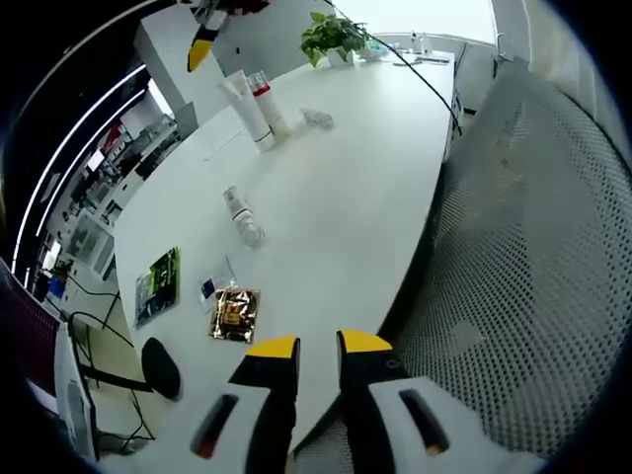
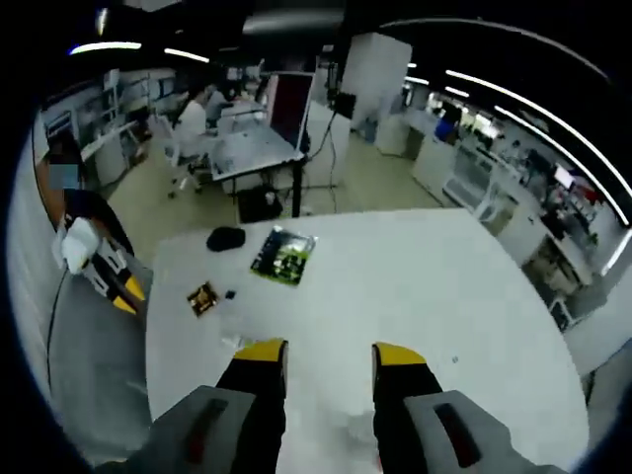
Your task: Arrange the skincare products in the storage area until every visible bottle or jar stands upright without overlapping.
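In the left gripper view a white tube (image 1: 247, 111) and a white bottle with a red band (image 1: 269, 103) stand upright, side by side, far back on the white table (image 1: 346, 197). Nearer to me, a small white bottle (image 1: 242, 217) with a clear cap lies on its side. A small clear item (image 1: 316, 118) lies right of the standing pair. My left gripper (image 1: 317, 346) hovers over the table's near edge, jaws slightly apart and holding nothing. My right gripper (image 2: 331, 354) is open above the table (image 2: 434, 286), with nothing held; its yellow tip (image 1: 201, 51) shows beyond the tubes.
A green card (image 1: 158, 284), a small sachet (image 1: 212, 286), a gold packet (image 1: 235, 314) and a black rounded object (image 1: 160, 367) lie at the table's left end. A potted plant (image 1: 334, 38) stands far back. A mesh chair (image 1: 533, 247) is on the right.
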The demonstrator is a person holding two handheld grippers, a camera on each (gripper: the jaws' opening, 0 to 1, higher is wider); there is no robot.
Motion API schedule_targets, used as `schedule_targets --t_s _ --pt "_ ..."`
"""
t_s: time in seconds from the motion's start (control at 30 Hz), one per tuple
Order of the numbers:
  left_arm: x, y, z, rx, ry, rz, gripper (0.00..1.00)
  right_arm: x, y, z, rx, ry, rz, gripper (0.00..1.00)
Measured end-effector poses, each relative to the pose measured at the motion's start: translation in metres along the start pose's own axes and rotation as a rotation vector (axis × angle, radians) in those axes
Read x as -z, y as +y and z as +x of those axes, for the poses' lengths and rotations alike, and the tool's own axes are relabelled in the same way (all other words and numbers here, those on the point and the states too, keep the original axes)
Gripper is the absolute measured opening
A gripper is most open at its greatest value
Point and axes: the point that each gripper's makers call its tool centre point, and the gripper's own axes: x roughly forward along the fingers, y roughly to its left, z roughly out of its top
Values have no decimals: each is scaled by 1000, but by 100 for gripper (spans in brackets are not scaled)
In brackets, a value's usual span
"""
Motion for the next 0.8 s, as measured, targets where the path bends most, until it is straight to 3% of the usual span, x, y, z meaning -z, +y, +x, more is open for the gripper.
schedule_targets --t_s 0.13,0.23,0.33,0.43,0.5,0.6,0.8 --pt "0 3 -1 -19 -7 -2 10 19 51 8 -23 -87 131 27" --pt "-1 7 -3 -41 -13 -4 9 43 83 19 -24 -107 308 27" --pt "-2 11 -5 -60 -21 -7 10 80 122 32 -39 -22 443 28" --pt "-7 21 -11 -114 -59 -13 9 89 148 38 -68 -8 482 30" --pt "-6 28 -13 -143 -67 -43 9 105 171 41 -92 74 445 31" --pt "-5 29 -12 -145 -65 -41 10 117 193 44 -127 131 455 36" --pt "0 29 -11 -146 -40 -26 10 137 215 42 -155 225 412 41"
